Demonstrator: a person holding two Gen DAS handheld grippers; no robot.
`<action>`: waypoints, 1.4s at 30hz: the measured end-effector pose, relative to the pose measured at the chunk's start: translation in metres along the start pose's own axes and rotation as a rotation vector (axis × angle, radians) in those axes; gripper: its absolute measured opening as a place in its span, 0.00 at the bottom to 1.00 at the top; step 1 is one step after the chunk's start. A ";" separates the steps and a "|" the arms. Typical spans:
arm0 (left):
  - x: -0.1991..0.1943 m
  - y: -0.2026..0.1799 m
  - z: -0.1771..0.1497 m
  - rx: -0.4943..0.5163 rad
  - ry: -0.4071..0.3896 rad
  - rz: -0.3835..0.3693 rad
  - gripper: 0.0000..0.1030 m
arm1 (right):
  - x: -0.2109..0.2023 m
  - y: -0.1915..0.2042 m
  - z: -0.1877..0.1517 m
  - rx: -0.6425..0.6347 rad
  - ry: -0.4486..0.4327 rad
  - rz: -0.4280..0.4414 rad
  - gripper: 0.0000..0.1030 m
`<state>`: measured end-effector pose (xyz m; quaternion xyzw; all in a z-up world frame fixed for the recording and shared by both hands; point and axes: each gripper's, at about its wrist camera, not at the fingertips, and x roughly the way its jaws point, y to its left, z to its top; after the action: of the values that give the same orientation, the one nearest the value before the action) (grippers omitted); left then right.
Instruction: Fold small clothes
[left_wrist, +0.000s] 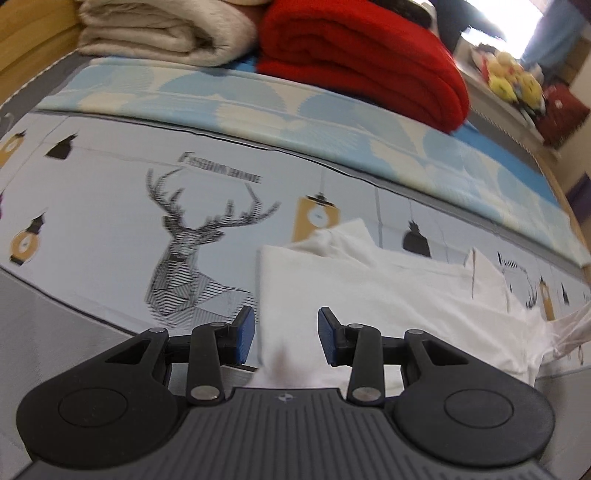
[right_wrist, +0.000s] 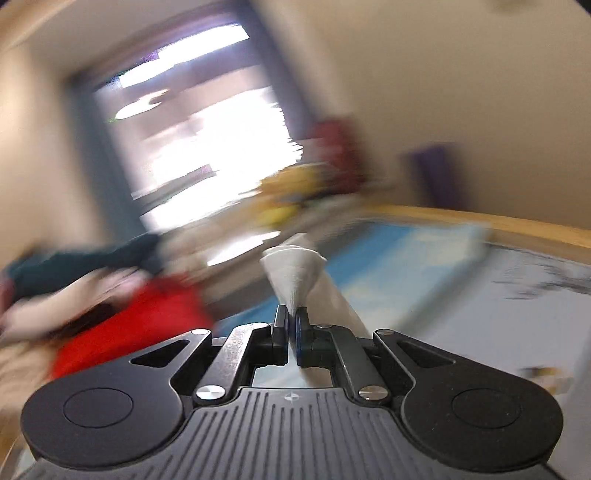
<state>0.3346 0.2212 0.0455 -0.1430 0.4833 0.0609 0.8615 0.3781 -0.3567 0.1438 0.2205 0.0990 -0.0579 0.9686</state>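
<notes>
A bed covered by a pale grey sheet printed with a line-drawn stag head and yellow lanterns (left_wrist: 110, 206) fills the room's foreground. Along its far edge lies a light blue and cream patterned cover (left_wrist: 258, 99), carrying a folded cream blanket (left_wrist: 155, 33) beside a folded red fleece blanket (left_wrist: 362, 62). A wooden bed frame (right_wrist: 480, 221) borders it. Beige walls (right_wrist: 461, 92) surround a bright, overexposed window (right_wrist: 207, 147); yellow plush toys (left_wrist: 513, 77) sit on a ledge beneath.

A folded red fleece blanket (left_wrist: 362, 62) and a folded cream blanket (left_wrist: 159, 31) lie side by side at the far edge of the bed, on a blue-and-cream patterned sheet (left_wrist: 229, 99). Nearer lies a grey deer-print cover (left_wrist: 110, 206). Yellow plush toys (left_wrist: 513, 79) sit on a ledge beyond the bed's far right corner.
</notes>
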 end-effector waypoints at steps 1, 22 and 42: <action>-0.002 0.005 0.002 -0.016 -0.002 0.001 0.41 | -0.002 0.034 -0.015 -0.033 0.019 0.064 0.03; 0.009 0.007 0.005 -0.043 0.033 -0.041 0.42 | -0.018 0.134 -0.197 -0.591 0.807 0.315 0.32; 0.077 -0.041 -0.015 0.056 0.156 -0.014 0.40 | 0.075 -0.004 -0.201 -0.151 0.838 -0.074 0.12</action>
<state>0.3723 0.1754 -0.0199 -0.1263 0.5494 0.0302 0.8254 0.4171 -0.2771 -0.0519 0.1495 0.4959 0.0093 0.8554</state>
